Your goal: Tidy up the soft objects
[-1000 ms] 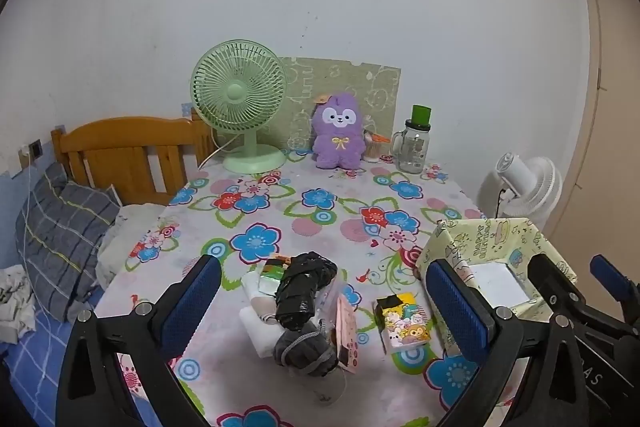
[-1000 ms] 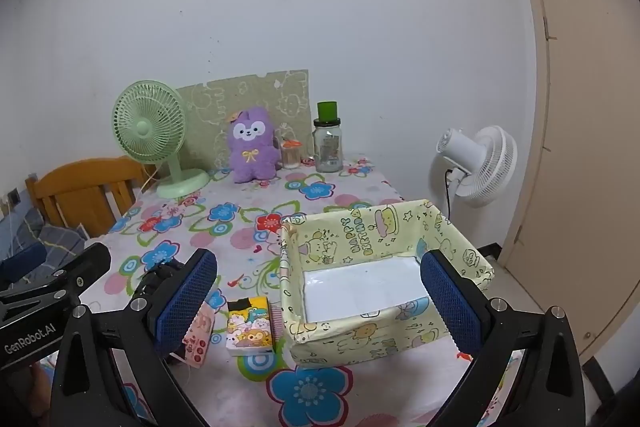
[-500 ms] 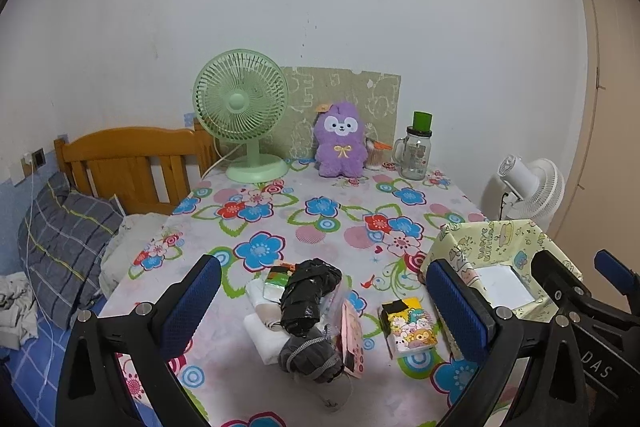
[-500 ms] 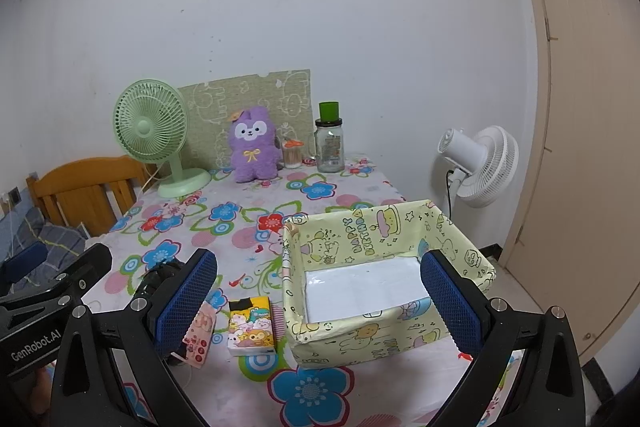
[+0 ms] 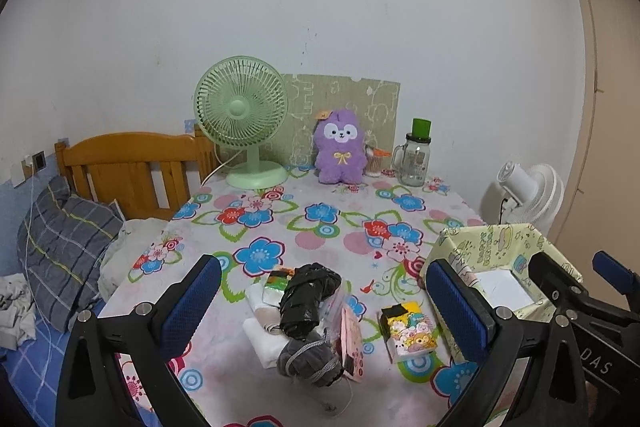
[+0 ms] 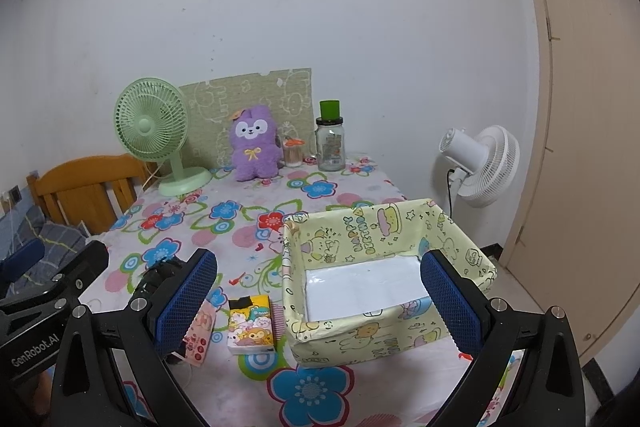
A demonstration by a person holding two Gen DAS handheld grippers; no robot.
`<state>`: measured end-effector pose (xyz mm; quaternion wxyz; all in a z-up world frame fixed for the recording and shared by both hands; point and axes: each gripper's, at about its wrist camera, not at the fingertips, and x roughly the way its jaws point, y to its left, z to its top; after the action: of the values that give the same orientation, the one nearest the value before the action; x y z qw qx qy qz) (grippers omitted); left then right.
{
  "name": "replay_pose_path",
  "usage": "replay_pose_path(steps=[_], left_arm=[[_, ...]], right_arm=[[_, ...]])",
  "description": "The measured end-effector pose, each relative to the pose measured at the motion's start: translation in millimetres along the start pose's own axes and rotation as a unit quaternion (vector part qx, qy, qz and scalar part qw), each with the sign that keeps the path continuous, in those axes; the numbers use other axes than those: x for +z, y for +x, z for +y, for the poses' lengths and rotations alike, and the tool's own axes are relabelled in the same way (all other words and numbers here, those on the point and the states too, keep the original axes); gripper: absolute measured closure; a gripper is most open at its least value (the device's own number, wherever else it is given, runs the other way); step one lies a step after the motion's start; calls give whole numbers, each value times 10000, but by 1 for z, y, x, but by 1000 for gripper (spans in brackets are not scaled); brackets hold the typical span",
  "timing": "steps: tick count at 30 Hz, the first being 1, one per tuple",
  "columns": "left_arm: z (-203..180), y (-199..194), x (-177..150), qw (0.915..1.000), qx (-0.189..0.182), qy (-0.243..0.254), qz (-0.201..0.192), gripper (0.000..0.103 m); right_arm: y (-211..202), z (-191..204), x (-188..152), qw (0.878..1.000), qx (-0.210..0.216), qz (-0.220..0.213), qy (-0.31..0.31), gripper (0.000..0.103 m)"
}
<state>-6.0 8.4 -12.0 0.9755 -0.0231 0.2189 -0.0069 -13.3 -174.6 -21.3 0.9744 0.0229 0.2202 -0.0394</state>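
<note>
A heap of soft things lies near the table's front edge: a black crumpled bag [image 5: 306, 293], a grey drawstring pouch [image 5: 308, 361], white folded cloth [image 5: 262, 337] and a pink packet [image 5: 350, 339]. A cartoon tissue pack [image 5: 408, 331] [image 6: 251, 323] lies between the heap and the yellow printed fabric box [image 6: 384, 275] [image 5: 496, 259], which holds only a white liner. My left gripper [image 5: 322, 311] hovers open above the heap. My right gripper [image 6: 316, 301] hangs open in front of the box. A purple plush toy [image 5: 340, 153] [image 6: 254, 145] sits at the back.
A green desk fan [image 5: 242, 117], a glass jar with a green lid [image 5: 416, 159] and a patterned board stand along the table's far edge. A wooden headboard [image 5: 128, 171] and pillow lie left. A white floor fan [image 6: 480, 163] and a door are on the right.
Both grippers have drawn back and risen slightly, so the heap and the box sit a little lower and smaller in view. Both stay open; nothing on the table has moved.
</note>
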Motion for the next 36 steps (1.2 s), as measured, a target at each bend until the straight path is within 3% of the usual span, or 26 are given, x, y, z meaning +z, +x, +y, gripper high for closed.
replay_pose_path(steps=[7, 36], left_arm=[[-1, 4, -2, 9998, 50, 75, 198, 0], [-7, 12, -3, 9996, 22, 191, 203, 0]], right_arm=[[0, -1, -1, 10000, 11, 8, -14, 0], [6, 0, 0, 9998, -117, 103, -82, 0]])
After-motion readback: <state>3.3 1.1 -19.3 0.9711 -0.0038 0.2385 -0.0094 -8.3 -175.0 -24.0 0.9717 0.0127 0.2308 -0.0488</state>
